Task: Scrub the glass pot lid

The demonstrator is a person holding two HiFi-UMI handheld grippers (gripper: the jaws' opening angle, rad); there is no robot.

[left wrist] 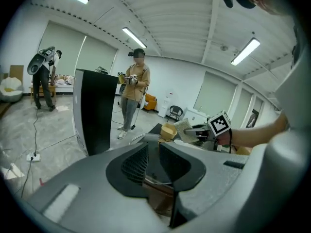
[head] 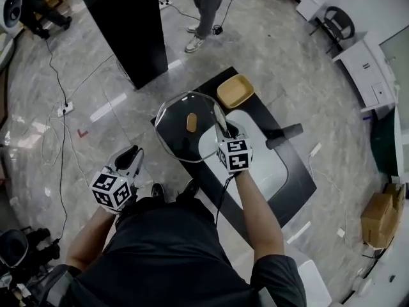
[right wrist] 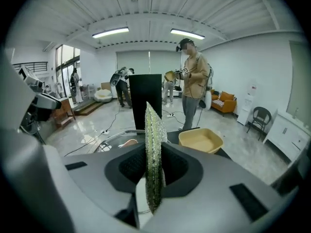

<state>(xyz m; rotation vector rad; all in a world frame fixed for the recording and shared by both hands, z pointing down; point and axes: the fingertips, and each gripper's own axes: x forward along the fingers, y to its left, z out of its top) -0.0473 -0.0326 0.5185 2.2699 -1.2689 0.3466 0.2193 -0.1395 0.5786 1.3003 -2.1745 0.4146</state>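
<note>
Grey marble floor (head: 96, 75); black cabinet (head: 128, 24)

We find open floor (head: 96, 75) left of the desk (head: 294, 181); the glass lid (head: 176, 136), yellow tray (head: 235, 91) and black cabinet (head: 128, 24) crowd its far end.

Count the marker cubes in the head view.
2. One cube on the left gripper, off the table; one on the right gripper, which holds a sponge at the lid.

The frame crops the bystander (head: 206, 8); right tongs (right wrist: 153, 155) half-cover the sponge (right wrist: 153, 125).
</note>
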